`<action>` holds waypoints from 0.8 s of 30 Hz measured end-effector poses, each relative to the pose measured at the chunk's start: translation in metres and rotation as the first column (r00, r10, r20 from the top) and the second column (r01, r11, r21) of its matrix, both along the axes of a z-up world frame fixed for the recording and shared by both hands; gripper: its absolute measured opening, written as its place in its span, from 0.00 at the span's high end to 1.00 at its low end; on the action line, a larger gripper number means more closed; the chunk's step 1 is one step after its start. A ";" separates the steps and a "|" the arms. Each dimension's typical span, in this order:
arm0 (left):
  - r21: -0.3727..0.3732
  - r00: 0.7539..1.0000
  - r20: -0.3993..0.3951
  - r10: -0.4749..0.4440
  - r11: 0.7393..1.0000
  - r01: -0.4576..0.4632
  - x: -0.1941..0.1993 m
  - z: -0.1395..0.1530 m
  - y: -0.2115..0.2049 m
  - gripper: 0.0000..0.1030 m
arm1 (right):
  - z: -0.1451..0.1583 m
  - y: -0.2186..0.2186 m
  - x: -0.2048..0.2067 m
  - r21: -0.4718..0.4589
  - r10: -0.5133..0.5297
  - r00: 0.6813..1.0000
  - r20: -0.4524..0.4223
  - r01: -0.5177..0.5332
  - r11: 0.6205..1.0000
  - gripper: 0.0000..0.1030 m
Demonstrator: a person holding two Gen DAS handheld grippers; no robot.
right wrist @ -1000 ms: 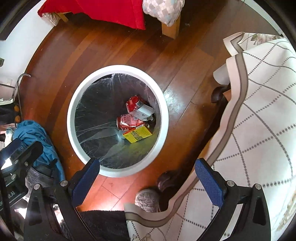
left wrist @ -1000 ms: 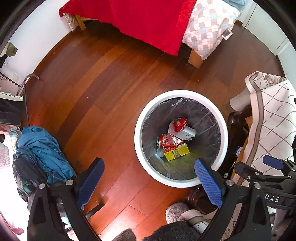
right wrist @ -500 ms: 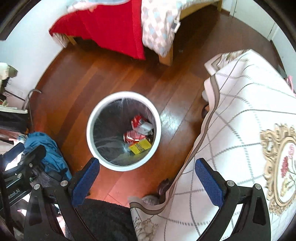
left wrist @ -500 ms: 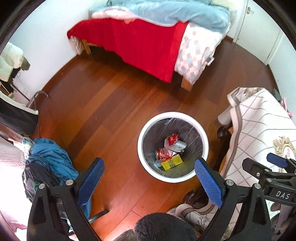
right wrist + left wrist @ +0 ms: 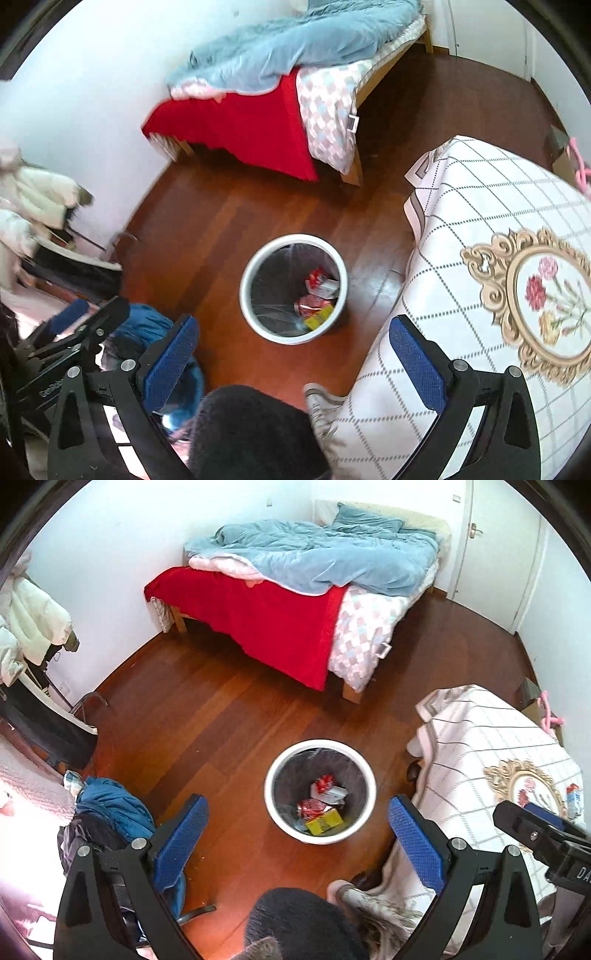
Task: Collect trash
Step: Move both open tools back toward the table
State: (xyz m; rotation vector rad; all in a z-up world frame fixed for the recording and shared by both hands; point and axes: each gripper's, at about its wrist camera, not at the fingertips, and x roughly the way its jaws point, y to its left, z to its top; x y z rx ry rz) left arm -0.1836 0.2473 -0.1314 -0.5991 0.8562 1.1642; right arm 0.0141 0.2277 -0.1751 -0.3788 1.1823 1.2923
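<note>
Currently: white bin on floor beside cloth-covered surface, holding red wrappers, yellow box. Left gripper, right gripper: fingers spread, empty. Small packet on surface possibly left to collect.

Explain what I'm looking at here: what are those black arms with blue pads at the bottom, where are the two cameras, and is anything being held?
These are two handheld grippers, one in each of a person's hands, with a fisheye camera on each looking forward along its fingers. The black arms with blue pads are those fingers.

The left gripper is open and holds nothing. The right gripper is also open and holds nothing.

Both cameras look down from high up at a white trash bin on the wooden floor. Inside it lie a yellow packet and red-and-white wrappers. To the right is a table under a checked cloth. A bed stands behind, and blue clothes are piled at the left.
</note>
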 end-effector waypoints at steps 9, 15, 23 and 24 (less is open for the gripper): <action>-0.086 0.984 -0.004 -0.176 0.981 0.175 0.124 -0.043 -0.047 0.03 | -0.010 -0.109 0.110 -0.015 -0.300 0.948 -0.103 0.300 0.954 0.00; -0.153 0.931 -0.088 -0.354 0.928 0.338 0.253 -0.098 -0.084 0.03 | -0.049 -0.210 0.258 -0.144 -0.663 0.747 -0.044 0.652 0.744 0.00; -0.271 0.821 -0.185 -0.539 0.831 0.485 0.381 -0.163 -0.124 0.03 | -0.112 -0.270 0.408 -0.262 -0.848 0.531 -0.002 0.818 0.513 0.06; -0.276 0.812 -0.193 -0.552 0.824 0.495 0.389 -0.166 -0.128 0.03 | -0.121 -0.267 0.416 -0.283 -0.847 0.531 0.004 0.813 0.509 0.12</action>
